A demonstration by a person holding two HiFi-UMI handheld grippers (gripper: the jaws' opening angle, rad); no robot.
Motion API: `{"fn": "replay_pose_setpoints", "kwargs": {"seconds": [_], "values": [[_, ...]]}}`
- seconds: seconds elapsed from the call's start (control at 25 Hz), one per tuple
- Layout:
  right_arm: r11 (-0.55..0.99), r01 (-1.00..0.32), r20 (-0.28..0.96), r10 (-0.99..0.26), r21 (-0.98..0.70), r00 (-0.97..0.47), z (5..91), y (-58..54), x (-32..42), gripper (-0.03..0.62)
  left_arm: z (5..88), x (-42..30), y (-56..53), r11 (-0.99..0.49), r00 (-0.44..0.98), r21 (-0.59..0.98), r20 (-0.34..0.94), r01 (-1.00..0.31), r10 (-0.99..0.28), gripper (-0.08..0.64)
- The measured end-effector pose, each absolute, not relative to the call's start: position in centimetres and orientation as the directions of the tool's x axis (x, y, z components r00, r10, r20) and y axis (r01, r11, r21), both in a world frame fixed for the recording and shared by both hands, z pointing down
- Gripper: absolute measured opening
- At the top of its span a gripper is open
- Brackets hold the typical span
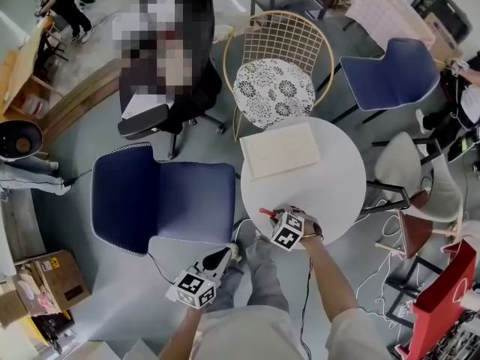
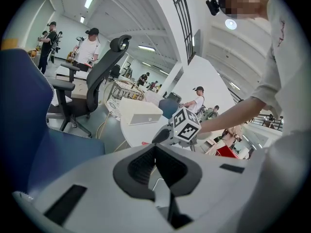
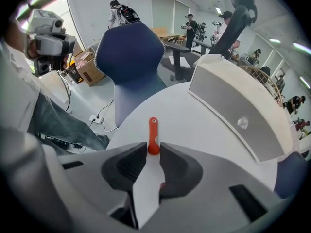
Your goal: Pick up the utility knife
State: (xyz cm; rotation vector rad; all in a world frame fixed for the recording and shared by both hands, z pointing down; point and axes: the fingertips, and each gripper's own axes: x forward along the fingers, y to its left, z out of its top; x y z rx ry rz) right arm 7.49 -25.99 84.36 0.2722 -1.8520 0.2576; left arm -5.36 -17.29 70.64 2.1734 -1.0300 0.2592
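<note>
The right claw [image 1: 271,217] is recorded in the head view at the near edge of the round white table [image 1: 337,178], with the orange utility knife [image 1: 264,212] projecting from it. The left claw [image 1: 227,255] is held off the table, beside a blue chair [image 1: 161,201].

In the left gripper view, its jaws are seen pressed together with nothing between them.

In the right gripper view, the jaws are clamped on the knife [image 3: 153,132], whose far end is seen over the tabletop.

Utility knife [image 3: 153,130]: near end hidden between jaws of right gripper [image 3: 153,150]. From head view, only red tip shows; blade indiscernible.
</note>
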Motion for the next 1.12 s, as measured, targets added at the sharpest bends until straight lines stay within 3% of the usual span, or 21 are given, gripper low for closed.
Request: {"fn": "replay_pose_setpoints", "kwargs": {"seconds": [0.64, 1.12], "values": [[0.94, -0.341, 0.956, -0.116, 0.018, -0.269, 84.3, -25.6, 7.4, 0.08, 69.9, -5.6, -17.3, -0.441, 0.659, 0.502, 0.44, -0.744, -0.61, 0.012], [0.927, -0.349, 0.929, -0.243, 0.138, -0.279, 79.0, -23.4, 6.2, 0.08, 66.9, -5.0, -17.5, -0.537, 0.709, 0.47, 0.373, -0.7, -0.598, 0.012]]}}
